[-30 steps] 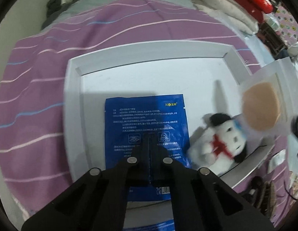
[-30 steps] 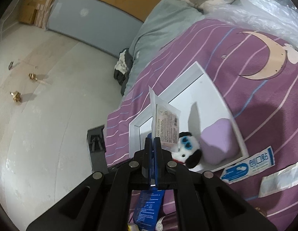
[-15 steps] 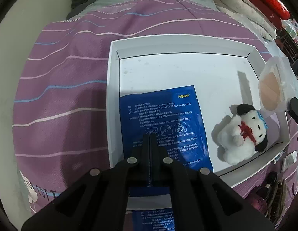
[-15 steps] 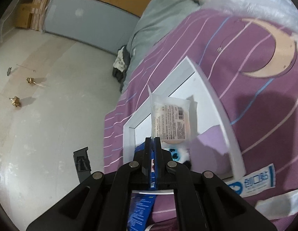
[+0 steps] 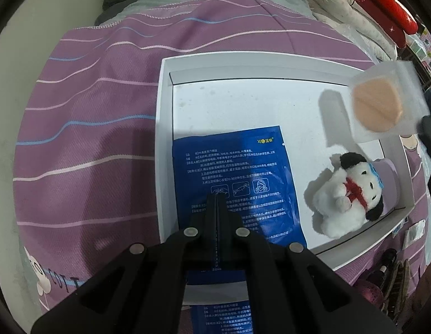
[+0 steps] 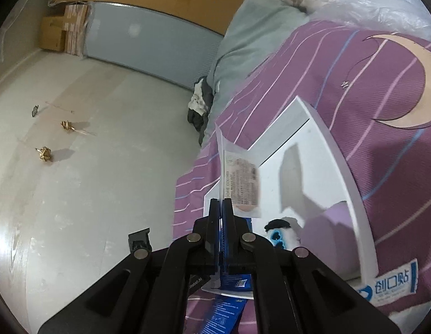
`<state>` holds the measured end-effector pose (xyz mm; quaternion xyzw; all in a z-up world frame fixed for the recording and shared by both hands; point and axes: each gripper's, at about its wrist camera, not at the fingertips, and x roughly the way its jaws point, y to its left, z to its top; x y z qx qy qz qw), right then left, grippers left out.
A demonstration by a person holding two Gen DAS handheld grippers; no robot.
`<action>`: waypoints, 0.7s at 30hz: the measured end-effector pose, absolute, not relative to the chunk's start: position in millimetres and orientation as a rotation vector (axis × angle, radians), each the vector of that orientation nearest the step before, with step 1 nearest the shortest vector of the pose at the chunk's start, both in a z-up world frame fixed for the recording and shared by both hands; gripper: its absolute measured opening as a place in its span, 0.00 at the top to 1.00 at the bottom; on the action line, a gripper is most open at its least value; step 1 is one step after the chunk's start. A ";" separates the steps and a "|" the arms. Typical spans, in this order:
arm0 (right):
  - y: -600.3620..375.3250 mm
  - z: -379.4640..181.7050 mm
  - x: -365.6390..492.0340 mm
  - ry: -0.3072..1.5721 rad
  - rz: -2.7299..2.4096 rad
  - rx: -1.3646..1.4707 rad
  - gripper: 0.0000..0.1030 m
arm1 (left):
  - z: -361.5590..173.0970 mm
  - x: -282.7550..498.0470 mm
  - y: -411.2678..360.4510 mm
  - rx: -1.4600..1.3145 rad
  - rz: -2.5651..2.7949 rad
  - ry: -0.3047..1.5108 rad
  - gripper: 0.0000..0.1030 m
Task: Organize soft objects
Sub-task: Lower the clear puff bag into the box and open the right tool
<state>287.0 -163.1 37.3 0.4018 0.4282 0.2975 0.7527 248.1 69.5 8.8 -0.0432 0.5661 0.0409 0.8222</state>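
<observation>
Pinching the clear packet (image 6: 240, 186), right hand-held gripper (image 6: 221, 203) hangs over white tray (image 6: 338, 150).

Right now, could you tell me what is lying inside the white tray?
Inside the white tray lie a blue sachet, a plush dog and a lilac block behind the dog. The dog hides most of the block.

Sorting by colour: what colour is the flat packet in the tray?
Blue packet with white print; left wrist view.

Glossy blue foil sachet (image 5: 237, 178), fluffy plush dog (image 5: 346, 194), smooth matt white tray (image 5: 243, 100), woven striped purple cloth (image 5: 90, 144)
</observation>
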 end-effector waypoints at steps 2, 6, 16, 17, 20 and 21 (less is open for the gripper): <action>-161.0 37.3 287.1 0.960 0.578 0.807 1.00 | 8.9 247.8 70.1 -0.091 0.086 1.204 0.99; -165.2 31.0 288.7 0.997 0.380 0.648 0.99 | 9.2 248.2 69.5 -0.090 0.087 1.204 0.99; -159.2 35.7 285.0 0.991 0.239 0.448 0.99 | 12.6 247.7 65.3 -0.073 0.066 1.201 0.98; -159.3 37.4 284.6 0.983 0.231 0.436 0.99 | 14.7 246.8 63.7 -0.075 0.047 1.203 0.98; -158.2 42.5 282.9 0.966 0.221 0.396 0.99 | 29.3 245.4 54.7 -0.082 -0.015 1.191 0.98; -157.5 42.6 282.5 0.968 0.224 0.392 0.99 | 36.1 246.5 49.7 -0.079 -0.033 1.181 0.98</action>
